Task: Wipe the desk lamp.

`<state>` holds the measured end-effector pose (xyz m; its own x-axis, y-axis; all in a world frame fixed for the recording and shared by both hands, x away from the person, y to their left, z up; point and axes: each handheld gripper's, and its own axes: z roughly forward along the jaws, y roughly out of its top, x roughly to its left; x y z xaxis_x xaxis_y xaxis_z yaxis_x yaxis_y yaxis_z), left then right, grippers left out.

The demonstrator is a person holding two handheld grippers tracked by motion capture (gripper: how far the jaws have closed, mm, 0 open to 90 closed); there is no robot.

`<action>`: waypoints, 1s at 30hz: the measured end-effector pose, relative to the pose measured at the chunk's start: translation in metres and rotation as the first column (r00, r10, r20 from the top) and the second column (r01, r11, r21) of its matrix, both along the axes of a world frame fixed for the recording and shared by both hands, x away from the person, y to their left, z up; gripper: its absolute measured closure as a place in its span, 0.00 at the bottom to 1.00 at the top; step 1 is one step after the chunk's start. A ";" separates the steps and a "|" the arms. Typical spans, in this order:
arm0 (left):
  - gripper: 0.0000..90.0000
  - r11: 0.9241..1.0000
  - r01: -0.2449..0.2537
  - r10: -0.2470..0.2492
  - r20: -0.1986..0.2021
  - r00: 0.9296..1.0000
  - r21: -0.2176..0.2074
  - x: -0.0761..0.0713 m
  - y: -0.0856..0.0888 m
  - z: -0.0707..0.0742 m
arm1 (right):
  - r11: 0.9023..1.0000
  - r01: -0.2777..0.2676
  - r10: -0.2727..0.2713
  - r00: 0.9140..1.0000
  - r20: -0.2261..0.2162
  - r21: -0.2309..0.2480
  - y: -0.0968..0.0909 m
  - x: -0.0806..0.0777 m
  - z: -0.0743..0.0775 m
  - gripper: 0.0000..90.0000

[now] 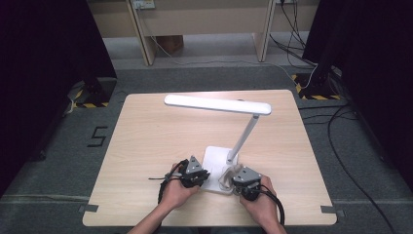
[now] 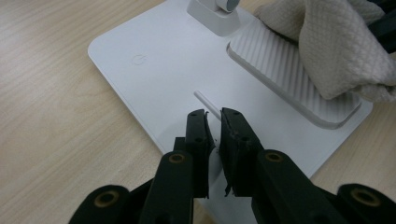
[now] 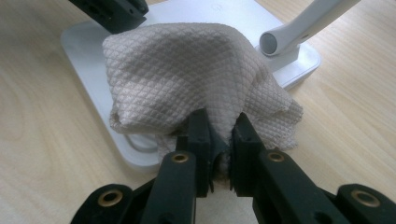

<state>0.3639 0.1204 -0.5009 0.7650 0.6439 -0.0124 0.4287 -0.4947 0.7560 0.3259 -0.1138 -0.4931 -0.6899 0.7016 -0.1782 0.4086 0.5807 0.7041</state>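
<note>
Your beige, diamond-textured cloth [image 3: 196, 79] lies bunched on the near right part of the flat white square lamp base [image 2: 154, 70], over its ribbed pad, at about 6 o'clock on the light wooden worktop [image 1: 146, 141]. From your right claw [image 3: 219, 128] the cloth sits straight ahead at 12 o'clock, and a fold of it is pinched between the jaws, which stand narrow and clamped on the fabric. In the high view that right claw [image 1: 246, 181] is at the base's near right corner.

Your left claw [image 2: 214, 122] is over the base's near left edge, jaws narrow, gripping a thin white stick [image 2: 208, 103] whose free end points ahead onto the base. From this claw the cloth [image 2: 341, 46] is at about 2 o'clock, apart from it. In the high view the left claw [image 1: 195, 173] is just beside the base.

The white slanted lamp arm [image 1: 246, 134] rises from the base's far edge to the long white bar-shaped lamp head [image 1: 216, 104], toward 12 o'clock.
</note>
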 end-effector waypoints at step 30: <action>0.90 1.000 -0.001 0.001 0.004 1.000 -0.006 0.000 0.000 -0.001 | 0.999 -0.040 0.039 0.999 -0.019 -0.028 0.007 -0.019 0.005 0.91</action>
